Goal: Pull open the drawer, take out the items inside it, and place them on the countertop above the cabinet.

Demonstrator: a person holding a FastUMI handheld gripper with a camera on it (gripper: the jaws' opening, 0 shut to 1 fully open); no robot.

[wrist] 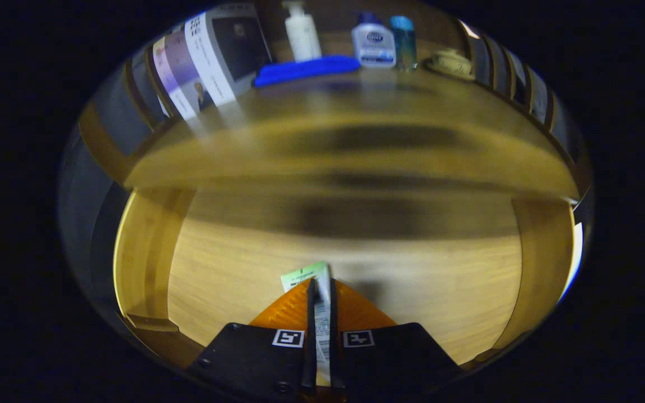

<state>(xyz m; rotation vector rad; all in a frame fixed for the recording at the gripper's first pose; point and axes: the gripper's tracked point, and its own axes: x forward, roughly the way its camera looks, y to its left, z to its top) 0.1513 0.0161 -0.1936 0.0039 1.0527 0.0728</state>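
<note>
Gripper view: the tongs (322, 296) are sitting nearly closed, both fingers (311, 336) pressing on a thin flat packet (322, 330) with a white and green label, held edge-on between them. An orange object (289, 313) is showing on either side of the fingers; whether it belongs to the packet cannot be told. The open drawer (233, 268) is lying beneath, its wooden floor stretching toward 12 o'clock from the tips. Beyond it, the counter (356, 145) is carrying a blue cloth (307, 70), a white pump bottle (303, 33), a labelled bottle (374, 45), a blue bottle (403, 42) and, at 1 o'clock, a tan object (450, 62). Motion blur is smearing the counter edge.
</note>
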